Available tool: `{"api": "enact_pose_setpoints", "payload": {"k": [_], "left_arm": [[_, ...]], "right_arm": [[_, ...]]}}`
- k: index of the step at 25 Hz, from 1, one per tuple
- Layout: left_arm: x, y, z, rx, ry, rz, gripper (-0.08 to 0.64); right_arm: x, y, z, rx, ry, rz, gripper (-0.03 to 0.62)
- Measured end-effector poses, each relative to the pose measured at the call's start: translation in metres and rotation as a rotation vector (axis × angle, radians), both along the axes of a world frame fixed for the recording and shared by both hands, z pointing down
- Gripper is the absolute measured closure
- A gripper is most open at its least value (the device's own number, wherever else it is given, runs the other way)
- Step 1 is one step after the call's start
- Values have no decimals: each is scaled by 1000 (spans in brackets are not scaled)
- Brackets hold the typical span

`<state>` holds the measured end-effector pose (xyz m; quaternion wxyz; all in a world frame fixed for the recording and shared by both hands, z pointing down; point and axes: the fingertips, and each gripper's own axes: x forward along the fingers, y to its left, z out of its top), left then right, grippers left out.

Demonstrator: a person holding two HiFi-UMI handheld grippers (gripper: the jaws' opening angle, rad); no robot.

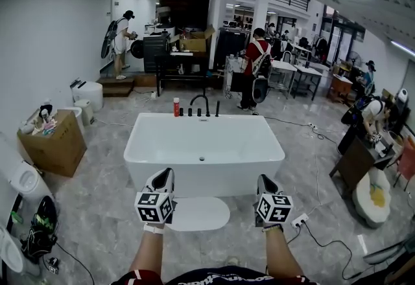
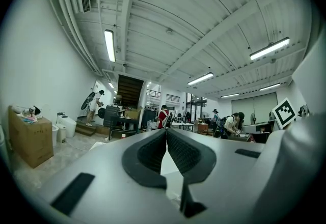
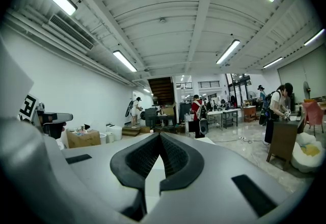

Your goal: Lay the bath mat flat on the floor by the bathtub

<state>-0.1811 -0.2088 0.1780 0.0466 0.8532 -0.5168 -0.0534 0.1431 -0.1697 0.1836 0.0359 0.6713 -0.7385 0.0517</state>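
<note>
Bath mat (image 1: 198,214), white and oval, lies flat on the floor (image 1: 97,206) between the two claws, low beside the left claw (image 1: 165,175) and apart from the right claw (image 1: 264,180). Its long axis runs side to side, from one claw toward the other, parallel to the near wall of the bathtub (image 1: 149,148). Its left end is hidden behind the left claw's marker cube, and its rounded right end points at the right claw but stops short of it.

The left claw is closed, its pad tips meeting with nothing gripped. The right claw is closed likewise and empty. Both are held level, side by side, pointing at the bathtub, which stands just beyond their tips.

On the tub's far rim, past the claws, stand a black faucet (image 1: 200,103) and a red bottle (image 1: 176,107). Well off to the left claw's outer side sits a cardboard box (image 1: 55,144).
</note>
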Motion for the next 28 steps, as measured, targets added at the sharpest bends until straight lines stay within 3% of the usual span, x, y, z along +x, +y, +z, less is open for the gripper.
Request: {"api": "enact_pose_setpoints", "payload": {"k": [13, 28], "left_arm": [[-15, -6, 1, -4, -14, -25, 537], [-4, -9, 9, -21, -9, -10, 537]], "right_arm": [[0, -3, 15, -24, 0, 9, 566], [6, -6, 23, -39, 12, 19, 566]]}}
